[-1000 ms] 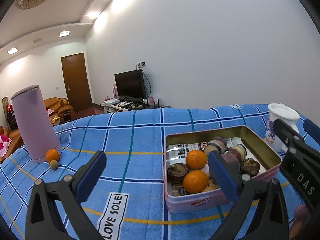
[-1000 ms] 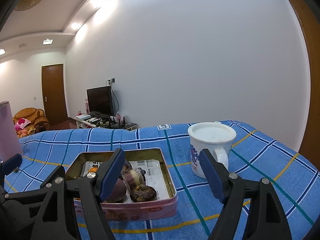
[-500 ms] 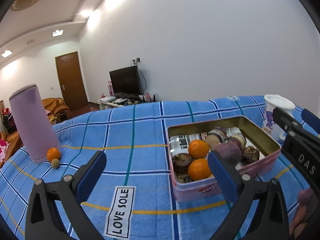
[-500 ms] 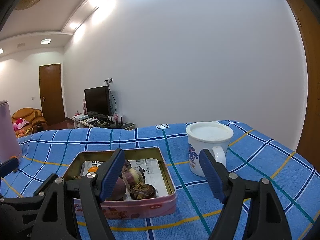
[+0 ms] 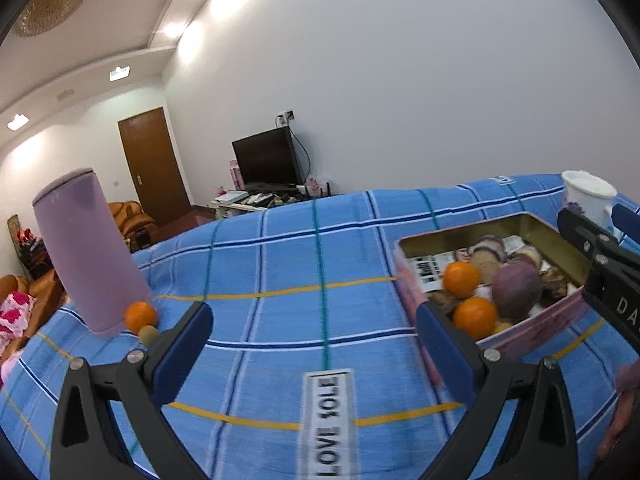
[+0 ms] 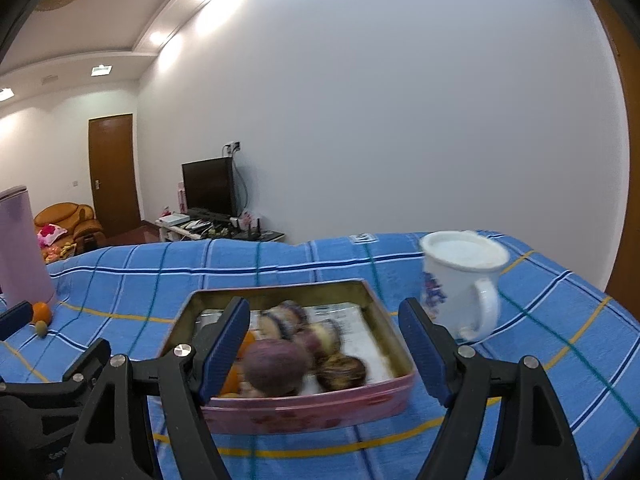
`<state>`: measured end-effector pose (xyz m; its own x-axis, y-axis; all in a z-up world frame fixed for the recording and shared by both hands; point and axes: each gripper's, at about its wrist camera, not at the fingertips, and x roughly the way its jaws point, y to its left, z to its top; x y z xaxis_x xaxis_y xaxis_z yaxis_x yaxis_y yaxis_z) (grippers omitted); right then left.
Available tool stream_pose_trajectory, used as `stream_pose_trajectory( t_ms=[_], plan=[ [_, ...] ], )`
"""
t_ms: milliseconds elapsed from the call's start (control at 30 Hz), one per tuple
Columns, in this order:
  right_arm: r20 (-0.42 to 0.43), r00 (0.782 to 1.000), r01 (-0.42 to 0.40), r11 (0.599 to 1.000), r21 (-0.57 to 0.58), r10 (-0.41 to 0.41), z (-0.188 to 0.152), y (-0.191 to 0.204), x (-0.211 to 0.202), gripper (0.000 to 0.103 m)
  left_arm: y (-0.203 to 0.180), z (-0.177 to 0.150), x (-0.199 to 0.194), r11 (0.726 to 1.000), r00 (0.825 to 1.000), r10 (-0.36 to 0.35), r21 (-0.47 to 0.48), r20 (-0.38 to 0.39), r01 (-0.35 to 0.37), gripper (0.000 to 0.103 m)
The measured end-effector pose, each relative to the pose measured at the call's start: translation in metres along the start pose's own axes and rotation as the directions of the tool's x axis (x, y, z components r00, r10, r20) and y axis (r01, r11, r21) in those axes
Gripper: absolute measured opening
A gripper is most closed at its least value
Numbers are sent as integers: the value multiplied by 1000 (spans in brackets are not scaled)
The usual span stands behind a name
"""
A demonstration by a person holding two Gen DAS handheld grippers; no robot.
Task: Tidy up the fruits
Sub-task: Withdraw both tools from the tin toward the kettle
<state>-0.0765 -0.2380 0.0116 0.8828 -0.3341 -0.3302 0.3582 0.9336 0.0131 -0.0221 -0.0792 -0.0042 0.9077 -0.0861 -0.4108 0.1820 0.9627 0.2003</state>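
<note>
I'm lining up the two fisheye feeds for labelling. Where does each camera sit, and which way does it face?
Left wrist: sits on the left hand-held gripper, facing across the blue plaid tablecloth toward the purple cylindrical container; its open blue-padded fingers show.
Right wrist: sits on the right hand-held gripper, facing the pink rectangular tin of fruit and white ceramic mug; its open fingers show.
Shared: tin, mug, container, loose orange, and each other's gripper.
</note>
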Motion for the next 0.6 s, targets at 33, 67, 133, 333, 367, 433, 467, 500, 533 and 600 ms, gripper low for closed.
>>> stream_pose_trajectory(
  t_ms=[33,67,133,333,367,433,467,500,533,600],
  plan=[
    [-5,1000,-8,1000,-2,8,0,6,1,78,5,0,1,1000,1000,15,3,5,-15,103],
    [-11,1000,-19,1000,-7,19,-1,14,3,78,9,-1,2,1000,1000,23,3,6,-23,103],
    [-15,999,-30,999,-12,30,-1,25,5,78,19,-2,6,999,999,38,-5,1,-38,103],
    [-29,997,-71,997,-4,71,-2,57,12,78,48,-6,15,996,997,80,-24,-13,-80,103],
    [-34,996,-79,997,-5,79,-2,63,13,78,52,-6,16,996,996,84,-28,-15,-85,103],
    [-36,996,-87,996,-12,86,-3,72,14,78,60,-7,19,994,995,98,-35,-19,-99,103],
    [-35,995,-93,996,-17,93,-3,78,14,78,65,-8,20,993,994,107,-41,-23,-107,103],
    [-33,995,-99,995,-23,98,-3,84,14,78,68,-9,21,992,993,112,-46,-27,-113,103],
    [-32,994,-102,994,-29,101,-4,89,14,78,73,-9,23,991,992,119,-51,-32,-120,103],
    [-31,993,-113,993,-33,112,-4,98,14,78,79,-9,28,989,991,130,-59,-42,-133,103]
  ],
)
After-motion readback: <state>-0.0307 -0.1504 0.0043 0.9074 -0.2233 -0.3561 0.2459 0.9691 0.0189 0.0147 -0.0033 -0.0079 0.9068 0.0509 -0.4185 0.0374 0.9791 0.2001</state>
